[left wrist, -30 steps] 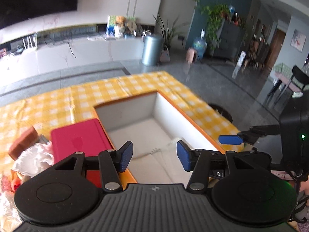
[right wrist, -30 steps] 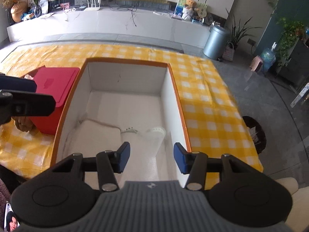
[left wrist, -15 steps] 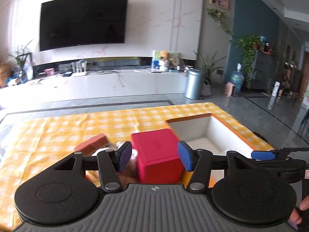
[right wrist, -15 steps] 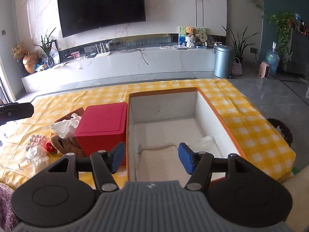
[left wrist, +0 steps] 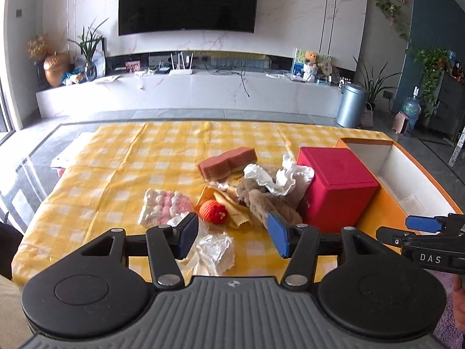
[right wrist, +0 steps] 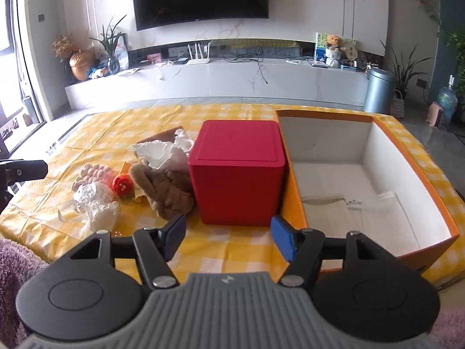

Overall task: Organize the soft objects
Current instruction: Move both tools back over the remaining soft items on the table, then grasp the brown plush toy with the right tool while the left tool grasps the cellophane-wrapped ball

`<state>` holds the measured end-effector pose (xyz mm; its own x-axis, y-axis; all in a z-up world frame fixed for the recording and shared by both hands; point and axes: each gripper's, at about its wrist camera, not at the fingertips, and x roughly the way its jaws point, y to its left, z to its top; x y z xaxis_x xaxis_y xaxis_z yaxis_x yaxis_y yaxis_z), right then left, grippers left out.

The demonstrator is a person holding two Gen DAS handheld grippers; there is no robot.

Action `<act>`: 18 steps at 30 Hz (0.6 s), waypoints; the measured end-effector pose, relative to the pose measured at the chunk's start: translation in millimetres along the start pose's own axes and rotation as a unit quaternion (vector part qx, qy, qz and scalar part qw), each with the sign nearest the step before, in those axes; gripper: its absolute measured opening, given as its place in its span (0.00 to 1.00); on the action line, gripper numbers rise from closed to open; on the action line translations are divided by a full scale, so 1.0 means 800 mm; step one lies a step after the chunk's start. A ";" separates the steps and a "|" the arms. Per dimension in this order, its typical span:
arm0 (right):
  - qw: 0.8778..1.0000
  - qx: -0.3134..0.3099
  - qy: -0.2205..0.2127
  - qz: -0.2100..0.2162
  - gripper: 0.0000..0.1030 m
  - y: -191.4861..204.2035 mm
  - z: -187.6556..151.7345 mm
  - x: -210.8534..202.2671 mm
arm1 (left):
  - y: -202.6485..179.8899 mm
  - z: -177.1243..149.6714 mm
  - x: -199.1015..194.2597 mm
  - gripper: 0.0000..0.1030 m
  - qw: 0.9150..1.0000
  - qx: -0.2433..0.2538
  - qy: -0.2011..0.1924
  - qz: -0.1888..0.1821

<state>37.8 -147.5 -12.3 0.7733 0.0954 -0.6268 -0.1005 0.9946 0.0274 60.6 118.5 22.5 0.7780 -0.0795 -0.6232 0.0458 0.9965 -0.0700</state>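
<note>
Living room: wall TV (left wrist: 187,0), long white media bench (left wrist: 189,93), metal bin (left wrist: 351,106) off to the right. Worktop (left wrist: 116,160) carries a yellow checked cloth.

Soft stuff sits in one pile left of the red box (right wrist: 237,171): brown sponge (left wrist: 228,160) at the back, white crumpled cloth (left wrist: 283,179) against the box, brown plush toy (left wrist: 261,200) in front of it and touching the box, red knitted ball (left wrist: 213,211) just beside the plush, pink-white fluffy pad (left wrist: 161,205) left of the ball, clear crinkled plastic (left wrist: 215,248) nearest the camera. Yellow flat pieces under the ball/plush, can't tell what they are.

Orange storage box (right wrist: 293,186) touches the red box's right side, open top, white inside. White folded cloth (right wrist: 363,215) lies flat on its floor, near end.

Left tool (left wrist: 234,234): jaws apart, nothing gripped, hanging over the near edge of the pile; plastic and ball show in the gap but the pads don't touch them.

Right tool (right wrist: 228,237): jaws opening, nothing between them, above bare cloth in front of the red box. Its blue fingertip shows at the right edge of the left view.
</note>
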 end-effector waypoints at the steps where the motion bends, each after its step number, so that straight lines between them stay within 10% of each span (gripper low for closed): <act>1: 1.000 -0.005 0.003 0.003 0.63 0.006 0.000 0.004 | 0.008 -0.002 0.002 0.61 1.000 -0.003 0.009 -0.001; 18: 0.991 -0.095 0.059 0.072 0.55 0.091 0.012 0.091 | 0.070 -0.024 0.081 0.67 0.986 -0.102 0.132 0.007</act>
<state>92.8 -67.9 -48.1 0.6655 0.2191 -0.7135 -0.3285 0.9443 -0.0164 101.2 168.8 -36.9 0.5856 -0.0975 -0.8047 -0.1114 0.9736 -0.1991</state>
